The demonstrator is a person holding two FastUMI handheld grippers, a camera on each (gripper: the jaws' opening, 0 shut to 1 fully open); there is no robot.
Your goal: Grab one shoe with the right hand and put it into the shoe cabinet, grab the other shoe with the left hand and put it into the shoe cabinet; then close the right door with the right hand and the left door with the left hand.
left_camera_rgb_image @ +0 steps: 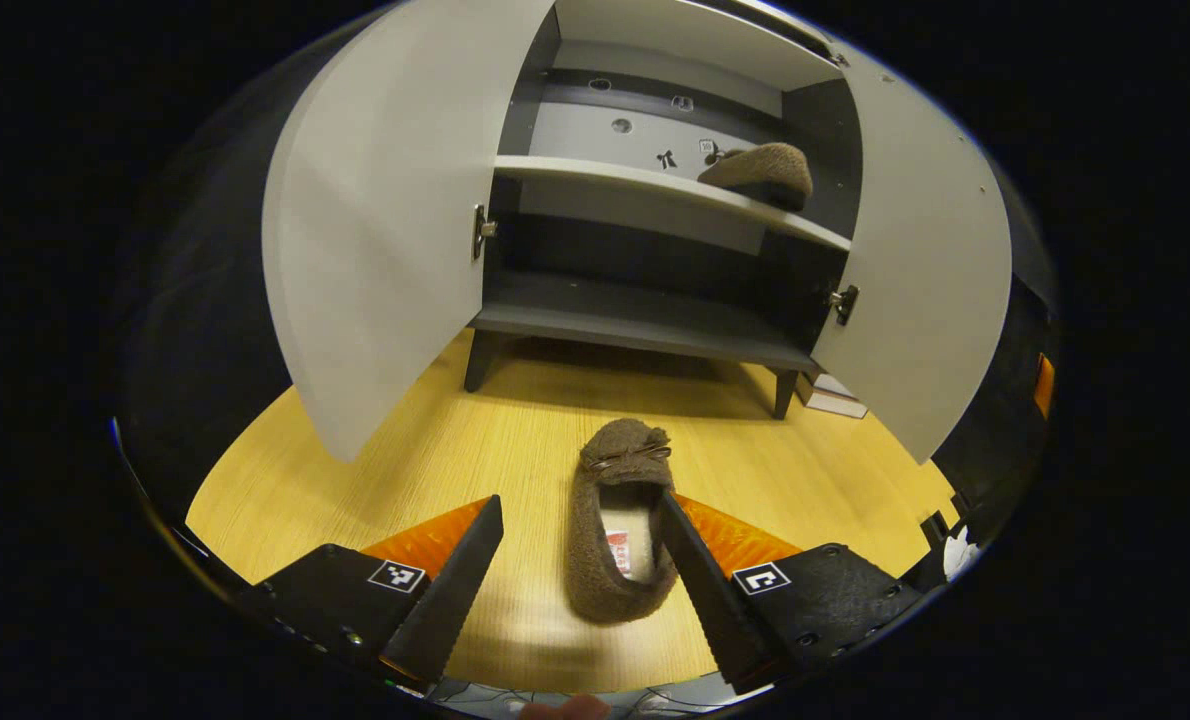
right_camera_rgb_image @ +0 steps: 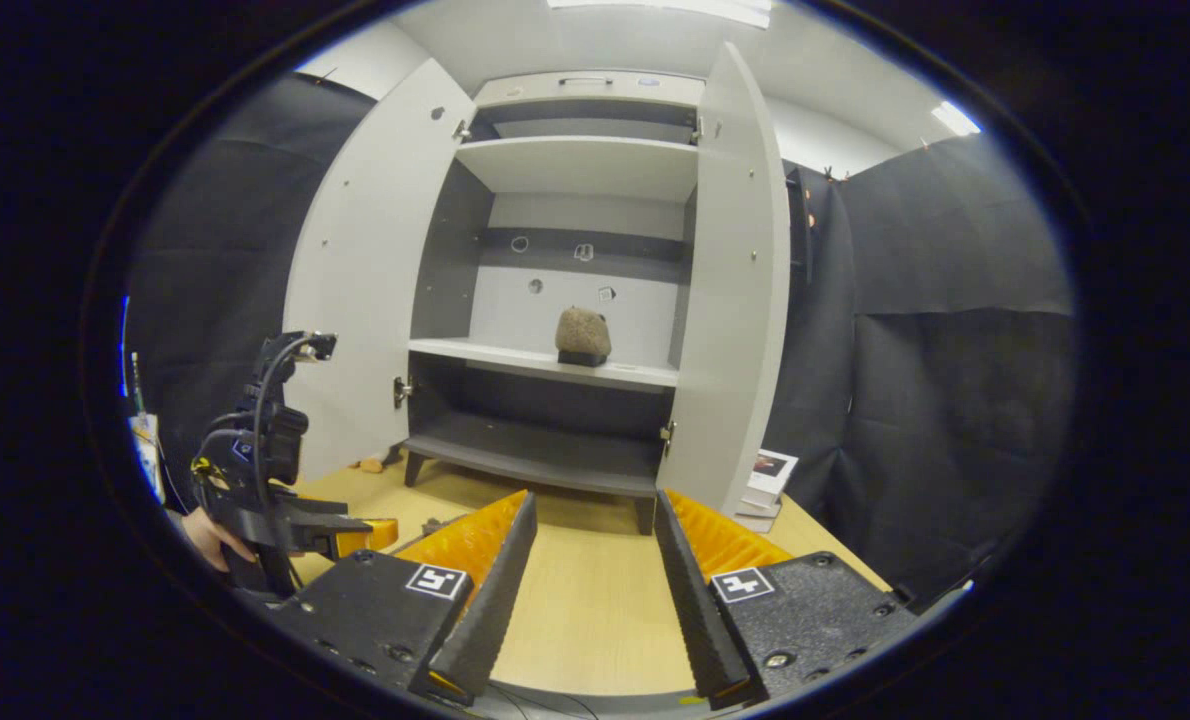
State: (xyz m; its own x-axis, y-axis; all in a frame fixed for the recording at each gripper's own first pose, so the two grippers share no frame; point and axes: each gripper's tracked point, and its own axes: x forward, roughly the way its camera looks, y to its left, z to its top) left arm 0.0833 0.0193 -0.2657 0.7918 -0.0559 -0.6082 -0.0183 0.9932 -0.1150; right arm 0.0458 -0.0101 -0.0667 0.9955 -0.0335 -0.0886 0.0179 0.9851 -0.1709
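Here the floor shoe lies lengthwise, toe toward the shoe cabinet, between the left gripper's spread, unclosed fingers; right gripper open, empty, facing the shelved shoe.

Shoe cabinet taken as landmark: pale grey, both doors swung wide open, dark interior, raised on short dark legs. Left door and right door angled outward. First shoe, brown fuzzy slipper, seen upright on cabinet's pale middle shelf, toward right side, near back wall. Second shoe, matching brown slipper with small bow at toe, seen on wooden floor in front of cabinet, sole down, toe pointed toward cabinet, pale lining visible inside.
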